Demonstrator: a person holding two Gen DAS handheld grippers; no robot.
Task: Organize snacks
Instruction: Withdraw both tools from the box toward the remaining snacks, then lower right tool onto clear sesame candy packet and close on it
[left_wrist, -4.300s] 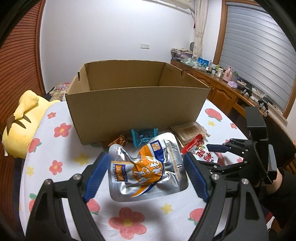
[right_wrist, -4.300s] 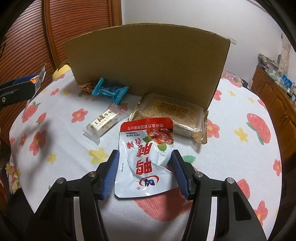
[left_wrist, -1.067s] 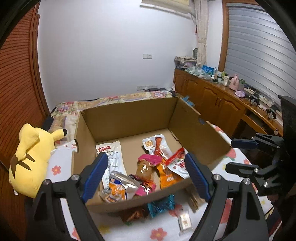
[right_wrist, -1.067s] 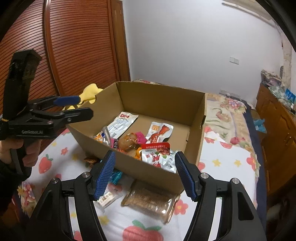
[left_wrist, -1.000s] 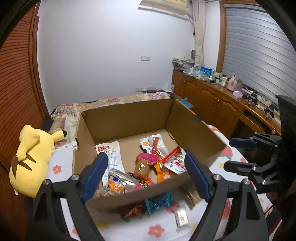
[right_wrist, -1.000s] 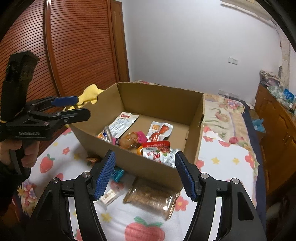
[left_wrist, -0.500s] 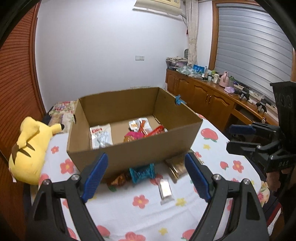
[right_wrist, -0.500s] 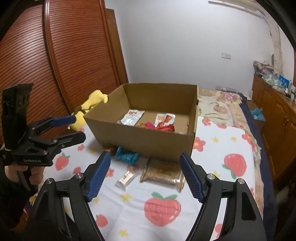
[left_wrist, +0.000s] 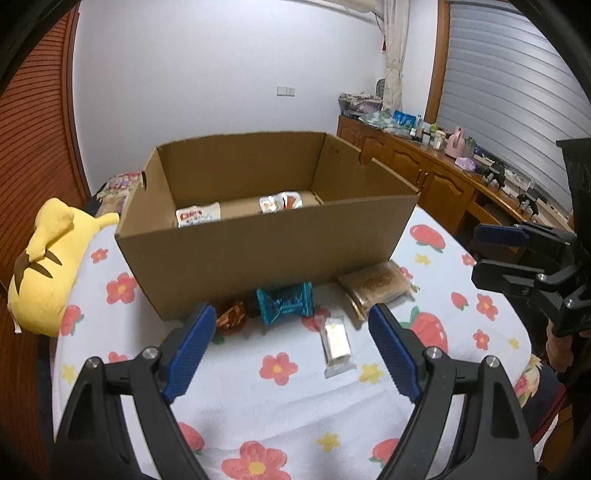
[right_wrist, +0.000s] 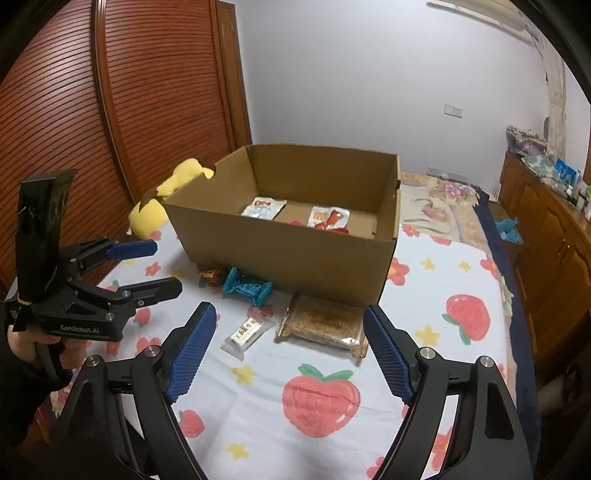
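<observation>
Now both hand-held tools hang empty above the flower-print tablecloth (right_wrist: 424, 295): the left gripper (left_wrist: 291, 347) gapes wide, and the right gripper (right_wrist: 286, 347) has just been opening, nothing between its blue pads. Four loose snacks lie by the open brown cardboard box (right_wrist: 295, 254)'s near wall: a teal twisted-end candy (left_wrist: 284, 302), a brown foil sweet (left_wrist: 231, 315), a small white bar (right_wrist: 247, 332) and a clear pack of golden crisps (right_wrist: 323, 325). Packets already inside suggest these go next, likely why the jaws stand spread.

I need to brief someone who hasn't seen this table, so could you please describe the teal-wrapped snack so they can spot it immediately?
Find the big open cardboard box on the flowered tablecloth. The teal snack lies against the foot of its near wall, between a brown-orange wrapper and a clear biscuit pack. It alone is bright teal, with flared, crimped ends.
</observation>
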